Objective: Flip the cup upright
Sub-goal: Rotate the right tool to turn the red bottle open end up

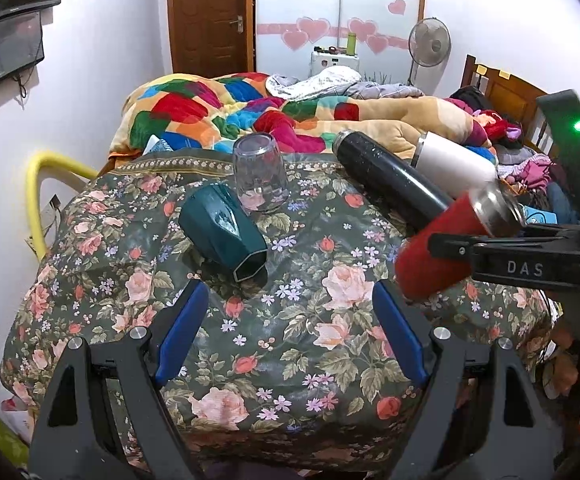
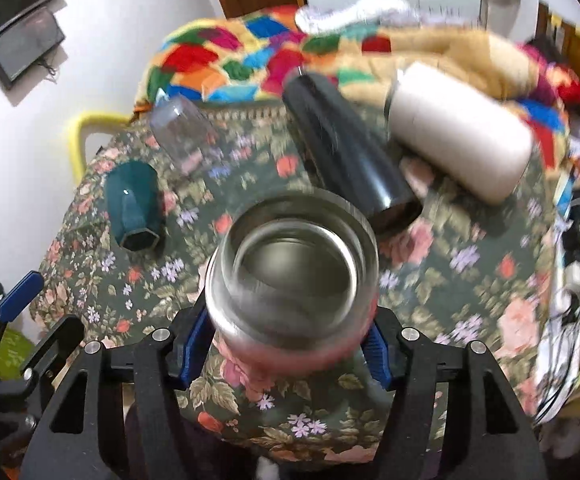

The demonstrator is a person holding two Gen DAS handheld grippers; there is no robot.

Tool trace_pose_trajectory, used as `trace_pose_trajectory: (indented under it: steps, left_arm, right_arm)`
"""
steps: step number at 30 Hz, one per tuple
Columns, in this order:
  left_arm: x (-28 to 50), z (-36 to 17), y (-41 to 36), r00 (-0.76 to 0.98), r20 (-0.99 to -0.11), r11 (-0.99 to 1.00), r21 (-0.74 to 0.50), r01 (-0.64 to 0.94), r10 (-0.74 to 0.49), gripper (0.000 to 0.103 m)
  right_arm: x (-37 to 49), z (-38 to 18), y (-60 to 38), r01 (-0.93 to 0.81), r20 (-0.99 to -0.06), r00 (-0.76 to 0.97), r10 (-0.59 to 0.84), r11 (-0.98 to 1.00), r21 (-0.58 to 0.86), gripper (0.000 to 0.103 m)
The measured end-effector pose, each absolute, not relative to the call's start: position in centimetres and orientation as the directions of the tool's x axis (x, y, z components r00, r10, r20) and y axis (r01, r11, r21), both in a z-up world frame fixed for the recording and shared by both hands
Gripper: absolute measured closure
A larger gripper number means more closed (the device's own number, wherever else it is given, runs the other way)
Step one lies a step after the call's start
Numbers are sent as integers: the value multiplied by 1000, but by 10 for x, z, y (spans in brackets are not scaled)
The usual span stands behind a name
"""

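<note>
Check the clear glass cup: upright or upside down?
Upside down: the clear glass cup stands mouth-down on the floral cloth, closed base on top.

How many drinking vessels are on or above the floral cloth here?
5: clear glass inverted at back; teal faceted cup on its side; black flask and white flask lying right; red steel-rimmed cup in right gripper.

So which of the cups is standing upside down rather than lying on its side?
The clear glass cup, mouth down on the floral cloth behind the teal cup; the teal, black and white ones lie on their sides.
</note>
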State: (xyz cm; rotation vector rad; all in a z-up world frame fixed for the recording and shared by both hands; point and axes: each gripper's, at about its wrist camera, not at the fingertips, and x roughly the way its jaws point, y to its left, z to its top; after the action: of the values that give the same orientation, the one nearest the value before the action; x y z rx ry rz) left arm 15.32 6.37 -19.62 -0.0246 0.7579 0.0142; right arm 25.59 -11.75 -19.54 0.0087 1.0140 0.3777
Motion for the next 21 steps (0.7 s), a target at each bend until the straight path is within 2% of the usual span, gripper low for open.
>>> trace_pose_trajectory:
  steps: [10,21]
  left_arm:
    - [154,-191,63,731,-683,999,-17,-30,10,19]
    - [155,-194,67,719,-695,999,-24,-47,17,19]
  right_arm:
    - [255,-190,-98,-358,-811,531,246,932,49,44]
    - [250,-211,-88,-390,-845,477,242,920,43,44]
